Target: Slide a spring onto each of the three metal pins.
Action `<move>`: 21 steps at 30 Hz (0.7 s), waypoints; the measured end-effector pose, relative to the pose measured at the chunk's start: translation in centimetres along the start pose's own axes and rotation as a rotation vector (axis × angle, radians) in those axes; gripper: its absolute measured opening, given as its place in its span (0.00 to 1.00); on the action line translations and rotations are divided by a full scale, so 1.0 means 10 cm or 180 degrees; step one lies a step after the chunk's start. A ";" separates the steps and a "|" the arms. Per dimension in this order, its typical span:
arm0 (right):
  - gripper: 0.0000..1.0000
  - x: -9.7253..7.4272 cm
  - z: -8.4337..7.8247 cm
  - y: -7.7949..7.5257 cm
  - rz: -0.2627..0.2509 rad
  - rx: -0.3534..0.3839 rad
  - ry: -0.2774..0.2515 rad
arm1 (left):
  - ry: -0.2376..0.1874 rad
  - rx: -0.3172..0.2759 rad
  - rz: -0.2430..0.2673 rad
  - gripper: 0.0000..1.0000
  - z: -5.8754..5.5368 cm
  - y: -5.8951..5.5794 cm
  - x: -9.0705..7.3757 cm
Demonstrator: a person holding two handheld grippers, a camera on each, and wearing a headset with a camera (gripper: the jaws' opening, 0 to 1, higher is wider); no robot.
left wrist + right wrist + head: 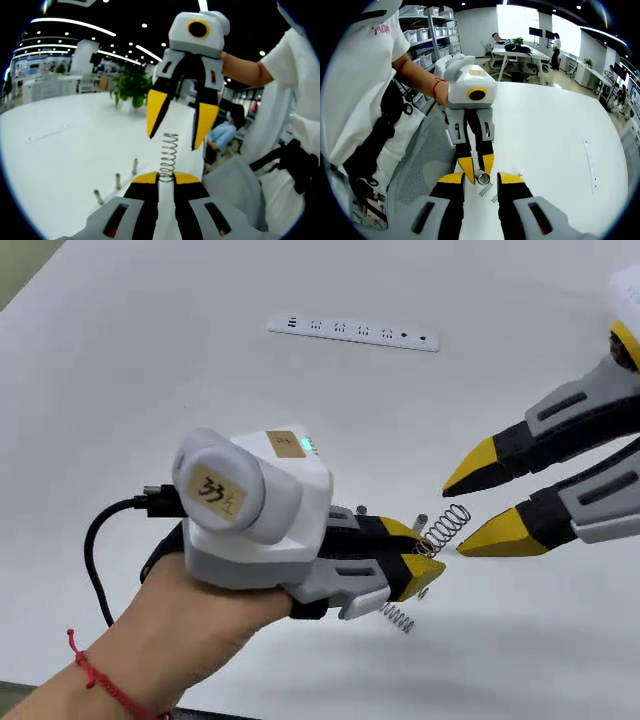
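Left gripper [166, 176] has its jaws pinched together on the near end of a spring [168, 152]. That held spring is the thing to steer by. Its long axis runs straight out from the left tips toward the right gripper [452, 519], which faces it head-on with its jaws well apart. The spring's free end sits just at the mouth of that gap, and I cannot tell whether it touches either jaw. In the head view the spring is raised off the table [200, 390] and slants up and away from the left gripper, lying well over rather than upright. The three pins [117, 180] stand upright in a short row on the table below the held spring and off to its left in the left gripper view. None of them appears to carry a spring. One pin shows in the head view just beside the clamped end. A loose spring [398, 617] lies on the table on the person's side of the held one. By my reckoning the left gripper is nearer the pins. The coming move depends on bringing the slanted coil upright in line with a pin, probably with the right jaws steadying the free end.
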State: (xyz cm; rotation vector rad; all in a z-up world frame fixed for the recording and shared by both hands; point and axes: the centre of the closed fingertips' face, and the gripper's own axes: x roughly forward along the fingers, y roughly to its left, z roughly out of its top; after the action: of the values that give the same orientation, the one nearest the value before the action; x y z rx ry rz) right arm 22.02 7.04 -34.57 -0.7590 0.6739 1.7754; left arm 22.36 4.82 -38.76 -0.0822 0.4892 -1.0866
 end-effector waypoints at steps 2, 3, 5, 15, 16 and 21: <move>0.25 0.05 -0.01 0.04 0.0119 -0.0062 0.0121 | -0.0010 0.0008 -0.0007 0.10 0.00 0.00 -0.01; 0.25 0.07 -0.01 0.05 0.0160 -0.0096 0.0174 | -0.0015 0.0012 -0.0008 0.10 -0.01 -0.01 -0.01; 0.25 0.12 -0.01 0.09 0.0220 -0.0176 0.0278 | -0.0028 0.0022 -0.0017 0.10 -0.01 -0.01 -0.02; 0.17 0.21 -0.06 0.11 0.0418 -0.0325 0.0556 | -0.0069 0.0035 -0.0059 0.10 -0.02 -0.03 -0.03; 0.17 0.21 -0.07 0.11 0.0433 -0.0324 0.0577 | -0.0076 0.0034 -0.0061 0.10 -0.02 -0.04 -0.03; 0.15 0.21 -0.12 0.10 0.0483 -0.0354 0.0654 | -0.0102 0.0019 -0.0069 0.10 -0.02 -0.04 -0.03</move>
State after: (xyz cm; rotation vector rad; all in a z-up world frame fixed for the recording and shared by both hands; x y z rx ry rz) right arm 20.78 7.08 -36.89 -0.9985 0.7913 1.9011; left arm 21.88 4.96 -38.70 -0.0997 0.4571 -1.1062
